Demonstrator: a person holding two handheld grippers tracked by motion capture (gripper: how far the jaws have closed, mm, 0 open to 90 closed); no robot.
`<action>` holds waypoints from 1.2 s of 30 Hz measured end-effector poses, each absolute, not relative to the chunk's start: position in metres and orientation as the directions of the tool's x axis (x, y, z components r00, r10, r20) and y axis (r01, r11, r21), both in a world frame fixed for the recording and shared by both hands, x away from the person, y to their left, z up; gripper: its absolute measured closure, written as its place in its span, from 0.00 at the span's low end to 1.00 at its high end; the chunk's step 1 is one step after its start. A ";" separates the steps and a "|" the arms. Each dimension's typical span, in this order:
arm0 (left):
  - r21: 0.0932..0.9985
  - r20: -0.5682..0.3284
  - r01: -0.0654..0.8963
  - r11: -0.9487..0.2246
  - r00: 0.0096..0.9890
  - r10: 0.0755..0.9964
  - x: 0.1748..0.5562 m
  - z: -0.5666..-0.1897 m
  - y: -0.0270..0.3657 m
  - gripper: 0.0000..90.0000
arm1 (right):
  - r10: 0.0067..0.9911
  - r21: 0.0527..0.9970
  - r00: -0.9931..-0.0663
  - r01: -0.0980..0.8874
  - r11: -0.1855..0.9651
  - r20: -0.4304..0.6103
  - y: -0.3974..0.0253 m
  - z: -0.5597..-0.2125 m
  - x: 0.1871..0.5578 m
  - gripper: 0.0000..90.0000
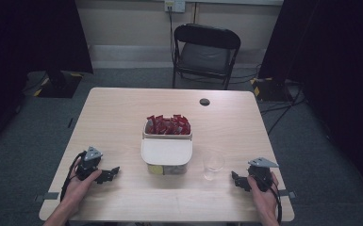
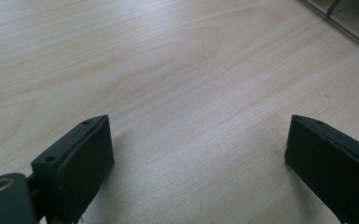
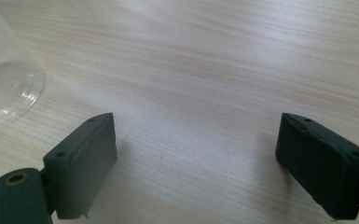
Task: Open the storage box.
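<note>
A white box (image 1: 167, 149) stands at the table's middle, its far compartment full of red packets (image 1: 168, 125); a yellowish item shows under its near edge. A clear plastic cup (image 1: 213, 165) stands right of the box, and its base (image 3: 4, 84) appears at the left of the right gripper view. My left gripper (image 1: 112, 173) rests on the table at the near left, open, with bare wood between its jaws (image 2: 198, 149). My right gripper (image 1: 235, 179) rests at the near right, just right of the cup, open and holding nothing (image 3: 196, 154).
The light wooden table (image 1: 118, 113) has a round cable hole (image 1: 204, 101) near its far edge. A black folding chair (image 1: 205, 52) stands behind the table. Dark curtains flank the room and cables lie on the grey floor at the right.
</note>
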State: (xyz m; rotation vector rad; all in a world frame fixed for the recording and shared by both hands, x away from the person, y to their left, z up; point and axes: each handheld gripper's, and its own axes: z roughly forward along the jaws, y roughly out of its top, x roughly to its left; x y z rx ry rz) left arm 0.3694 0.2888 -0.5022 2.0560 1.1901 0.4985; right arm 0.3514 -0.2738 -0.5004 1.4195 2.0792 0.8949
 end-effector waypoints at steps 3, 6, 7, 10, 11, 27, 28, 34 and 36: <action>0.733 -0.011 0.591 -0.336 0.505 0.863 0.369 -0.502 0.290 0.10 | 0.934 0.733 -0.358 0.631 0.254 -0.015 -0.274 -0.500 0.351 0.13; 0.735 -0.013 0.594 -0.327 0.494 0.869 0.368 -0.501 0.289 0.14 | 0.934 0.734 -0.358 0.630 0.254 -0.016 -0.274 -0.500 0.351 0.13; 0.733 -0.008 0.592 -0.335 0.501 0.866 0.369 -0.501 0.289 0.16 | 0.934 0.734 -0.358 0.630 0.254 -0.016 -0.274 -0.500 0.351 0.13; 0.731 -0.014 0.594 -0.337 0.506 0.862 0.369 -0.500 0.288 0.17 | 0.934 0.734 -0.358 0.630 0.254 -0.016 -0.274 -0.500 0.351 0.13; 0.732 -0.022 0.594 -0.334 0.511 0.859 0.369 -0.500 0.288 0.17 | 0.934 0.734 -0.358 0.630 0.254 -0.016 -0.274 -0.500 0.351 0.13; 0.774 -0.088 0.543 -0.326 0.602 0.794 0.362 -0.483 0.270 0.19 | 0.934 0.734 -0.358 0.630 0.254 -0.016 -0.274 -0.500 0.351 0.13; 0.776 -0.087 0.538 -0.330 0.609 0.789 0.362 -0.483 0.268 0.19 | 0.934 0.733 -0.357 0.631 0.253 -0.016 -0.274 -0.500 0.351 0.13; 0.765 -0.093 0.548 -0.337 0.613 0.785 0.363 -0.479 0.260 0.18 | 0.934 0.734 -0.356 0.631 0.253 -0.015 -0.274 -0.500 0.351 0.13; 0.771 -0.110 0.541 -0.336 0.632 0.767 0.365 -0.478 0.258 0.18 | 0.934 0.734 -0.357 0.630 0.253 -0.016 -0.274 -0.500 0.351 0.13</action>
